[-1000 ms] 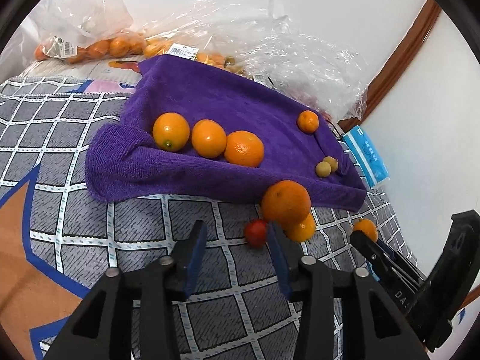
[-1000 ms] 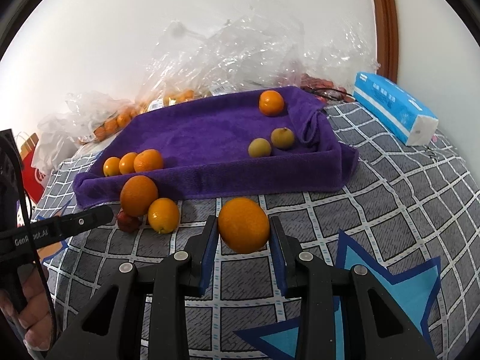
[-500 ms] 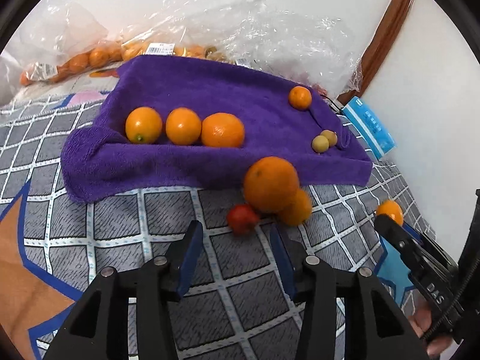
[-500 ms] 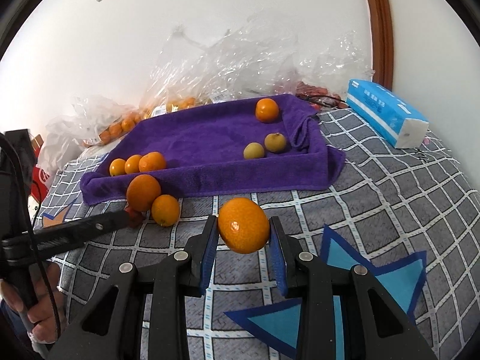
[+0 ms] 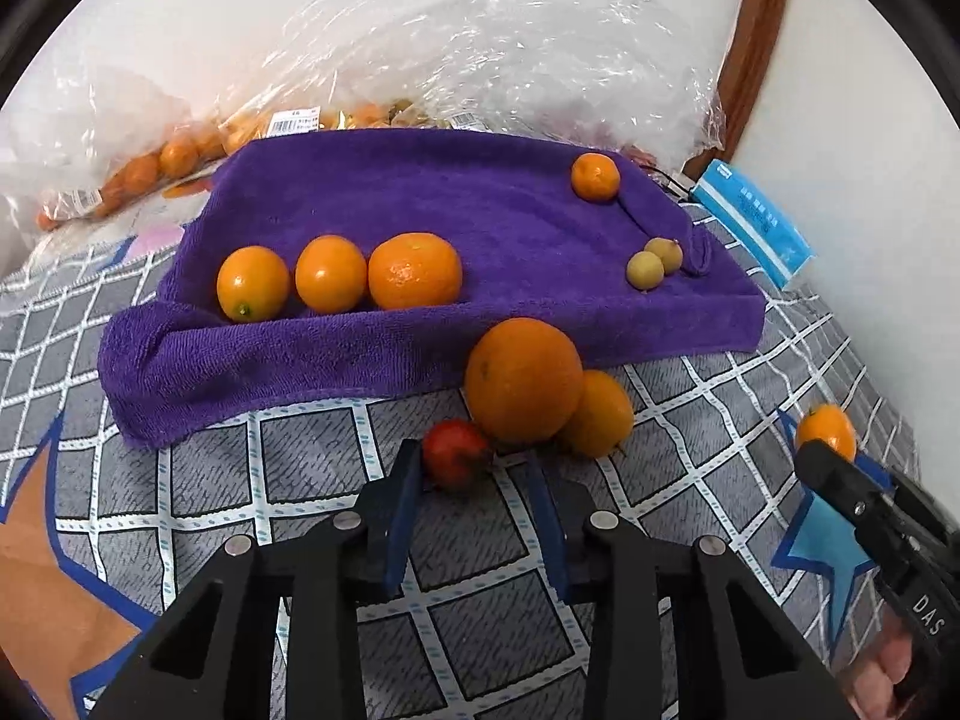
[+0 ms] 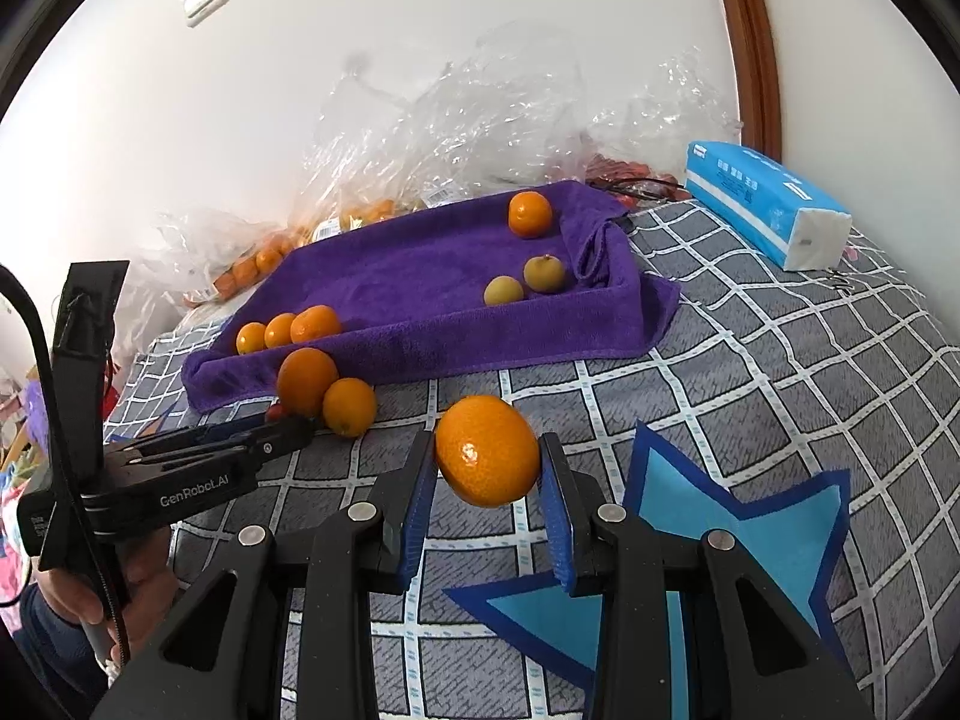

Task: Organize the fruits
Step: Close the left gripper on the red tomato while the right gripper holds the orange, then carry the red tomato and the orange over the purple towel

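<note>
Fruit, small and red, sits between the closing left gripper's fingers with its lower half hidden, a big orange crowding it just beyond their tips, while only the right wrist view shows the right gripper clamped on a mandarin short of the purple towel.

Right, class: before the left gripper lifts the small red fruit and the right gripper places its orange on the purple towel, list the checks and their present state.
1. Right gripper clamps its orange: ok.
2. Small red fruit sits between the left gripper fingers: ok.
3. Left jaws closing, firm grip on the fruit: cannot tell.
4. Large orange touches the red fruit and may roll: not ok.
5. Bare space on the purple towel: ok.
</note>
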`<state>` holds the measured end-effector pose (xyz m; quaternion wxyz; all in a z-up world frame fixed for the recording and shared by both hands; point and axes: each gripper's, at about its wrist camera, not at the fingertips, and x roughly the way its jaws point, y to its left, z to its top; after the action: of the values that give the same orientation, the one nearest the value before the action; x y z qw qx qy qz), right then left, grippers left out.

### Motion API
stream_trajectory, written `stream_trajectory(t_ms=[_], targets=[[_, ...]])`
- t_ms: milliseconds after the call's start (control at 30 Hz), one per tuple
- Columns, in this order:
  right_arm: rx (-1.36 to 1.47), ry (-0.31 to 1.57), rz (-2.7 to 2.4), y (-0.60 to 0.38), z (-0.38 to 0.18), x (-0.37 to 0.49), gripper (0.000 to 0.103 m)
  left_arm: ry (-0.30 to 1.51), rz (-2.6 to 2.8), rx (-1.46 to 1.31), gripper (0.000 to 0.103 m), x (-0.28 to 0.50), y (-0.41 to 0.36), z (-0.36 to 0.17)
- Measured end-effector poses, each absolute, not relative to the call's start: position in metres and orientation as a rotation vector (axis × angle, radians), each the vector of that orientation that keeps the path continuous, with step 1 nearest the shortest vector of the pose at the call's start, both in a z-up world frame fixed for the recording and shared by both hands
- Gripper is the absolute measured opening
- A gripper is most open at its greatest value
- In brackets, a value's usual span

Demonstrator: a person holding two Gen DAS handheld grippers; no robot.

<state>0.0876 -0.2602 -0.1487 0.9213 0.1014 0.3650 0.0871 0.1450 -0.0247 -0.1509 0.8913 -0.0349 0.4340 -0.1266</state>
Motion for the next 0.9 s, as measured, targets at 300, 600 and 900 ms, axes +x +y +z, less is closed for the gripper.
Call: stream_trajectory(t_ms=[300,600,900], targets=[[0.216,0.754,0.175,-0.261,-0.149,0.079,0.033,0.907,-0.260,-0.155,0.022,0.145,-0.011,-0.152],[0.197,0.764,0.183,-0.252,-0.149,0.076,0.033,0.903,-0.264,-0.135,0.022,0.148,-0.014,-0.152],[0.162,0.742,0.191,-0.243,-0.136,0.075,0.033,0.904,-0.259,-0.203,0.023,0.137,0.005,-0.146]])
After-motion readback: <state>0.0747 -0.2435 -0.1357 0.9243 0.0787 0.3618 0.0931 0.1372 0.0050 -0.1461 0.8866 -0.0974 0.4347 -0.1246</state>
